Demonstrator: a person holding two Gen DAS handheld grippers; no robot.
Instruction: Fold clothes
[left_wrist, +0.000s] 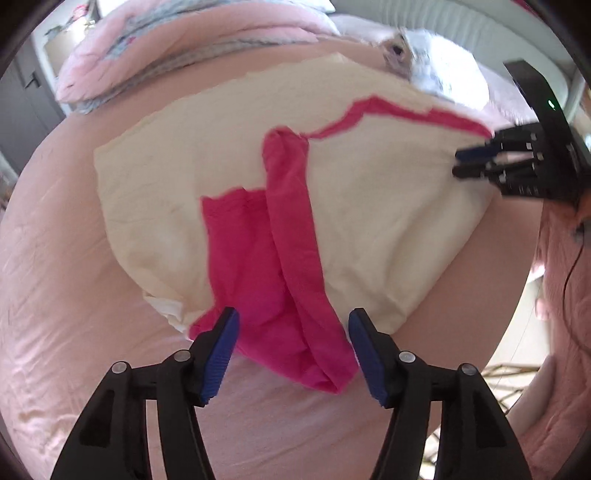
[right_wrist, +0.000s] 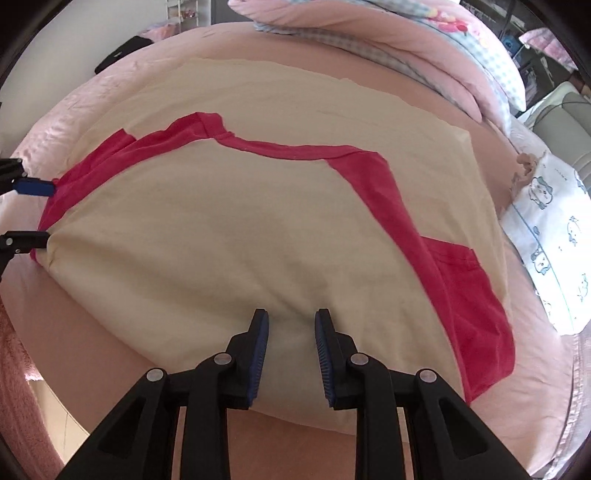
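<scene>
A cream T-shirt with magenta sleeves and collar trim (left_wrist: 369, 206) lies flat on the pink bed; it also fills the right wrist view (right_wrist: 236, 229). My left gripper (left_wrist: 291, 354) is open, its fingers either side of a bunched magenta sleeve (left_wrist: 295, 295) at the shirt's near edge. It shows at the left edge of the right wrist view (right_wrist: 37, 214), around the sleeve. My right gripper (right_wrist: 291, 354) is open above the shirt's cream edge, a fold of cloth between its pads (right_wrist: 260, 354). It shows in the left wrist view (left_wrist: 465, 162) at the shirt's far right edge.
A pink bedsheet (left_wrist: 92, 332) covers the bed. A rolled pink and grey duvet (left_wrist: 177, 48) lies along the far side. A white printed pillow (right_wrist: 550, 236) sits at the right. A fluffy pink blanket (left_wrist: 561, 295) hangs at the bed's edge.
</scene>
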